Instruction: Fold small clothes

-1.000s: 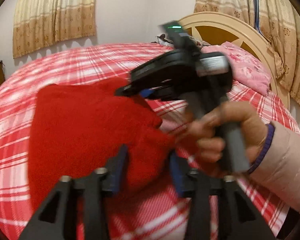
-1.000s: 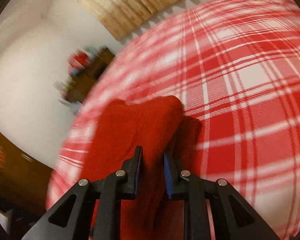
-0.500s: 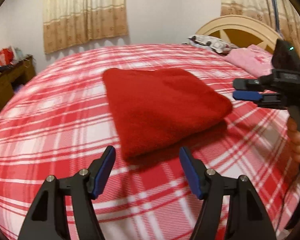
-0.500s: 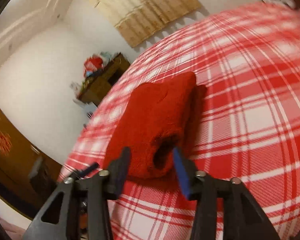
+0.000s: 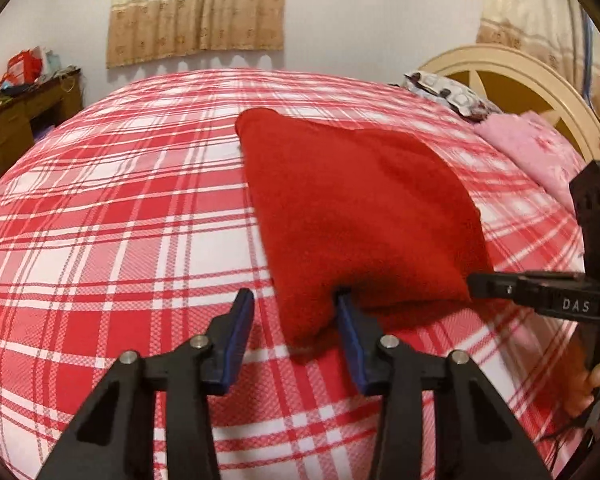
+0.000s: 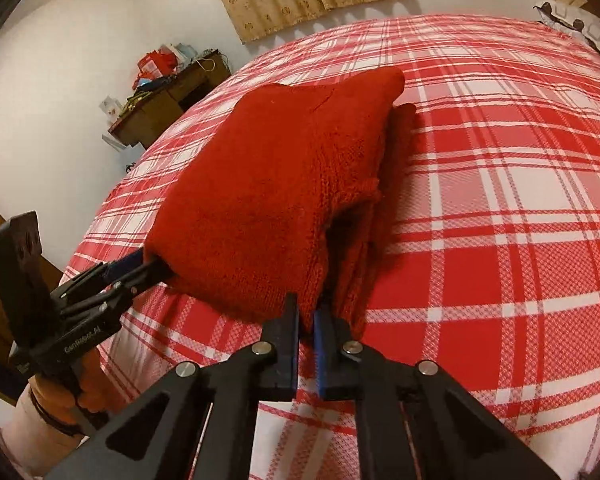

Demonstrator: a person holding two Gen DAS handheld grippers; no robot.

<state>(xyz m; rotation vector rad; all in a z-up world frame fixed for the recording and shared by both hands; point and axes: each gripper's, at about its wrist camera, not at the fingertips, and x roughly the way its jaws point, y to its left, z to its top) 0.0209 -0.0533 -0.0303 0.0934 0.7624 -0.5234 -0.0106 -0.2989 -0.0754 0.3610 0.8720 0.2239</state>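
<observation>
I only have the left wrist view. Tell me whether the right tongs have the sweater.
Observer: Yes. The right tongs have just closed and are shut on the red sweater at its near edge.
Operator: Report what lies under that edge.
Observer: More of the sweater, folded in layers beneath the top one along its right side.
Operator: Now describe my left tongs from there.
Observer: The left tongs have just been closing. One finger is slid into the sweater's corner and the other rides outside it.
</observation>
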